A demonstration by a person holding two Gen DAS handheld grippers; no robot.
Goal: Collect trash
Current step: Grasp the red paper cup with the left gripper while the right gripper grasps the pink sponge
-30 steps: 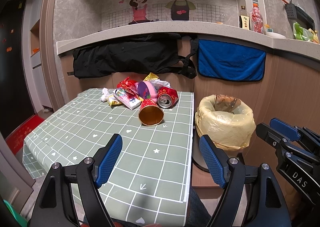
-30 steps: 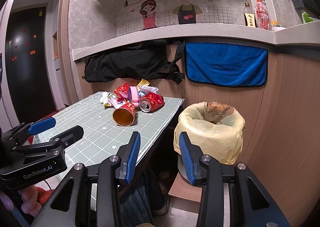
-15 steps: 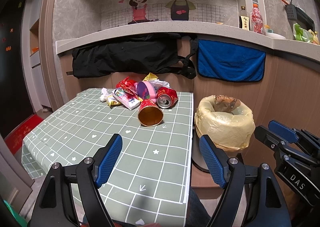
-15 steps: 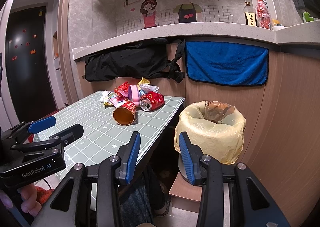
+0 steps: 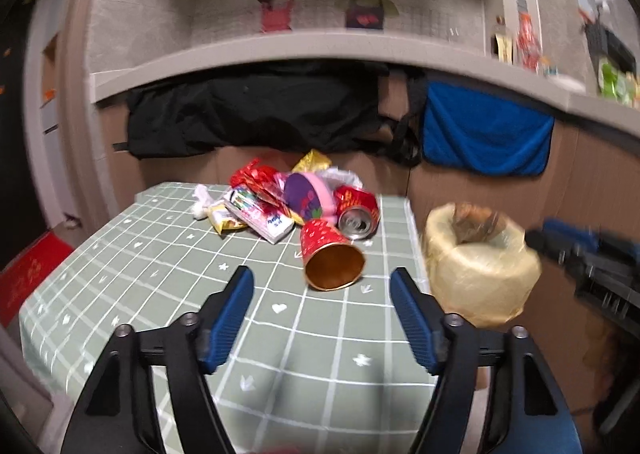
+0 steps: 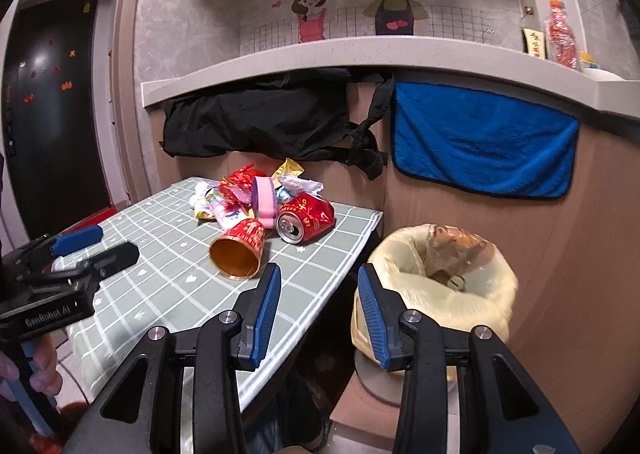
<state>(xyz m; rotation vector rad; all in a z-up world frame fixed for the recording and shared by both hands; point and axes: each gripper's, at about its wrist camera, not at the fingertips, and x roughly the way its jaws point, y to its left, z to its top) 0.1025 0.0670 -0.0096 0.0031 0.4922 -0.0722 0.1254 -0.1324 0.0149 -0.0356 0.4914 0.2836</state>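
Since the green grid-patterned tablecloth table (image 5: 160,294) was the biggest thing going, I'll start there: all the trash sat bunched at its far end, near the wall. Just off the table's right edge stood the round bin lined with a yellow plastic bag (image 6: 440,294), already holding some brownish scrap.

Closest piece was a red paper cup with a gold inside (image 5: 330,260), tipped on its side, mouth facing the cameras. I'd guess it was super light and crushable, so pinching across the rim or the body gently seemed the way. Right behind it, touching or nearly, lay a red aluminium drink can (image 6: 306,220), dented, also light but slick. Behind those were a pink-and-purple round tub (image 5: 308,200) and crinkly wrappers (image 5: 256,182), soft stuff.

Left hand-held gripper (image 5: 322,290) was empty with its jaws closing in, cup well ahead. Right hand-held gripper (image 6: 318,286) sat parted a moderate way, nothing in it.
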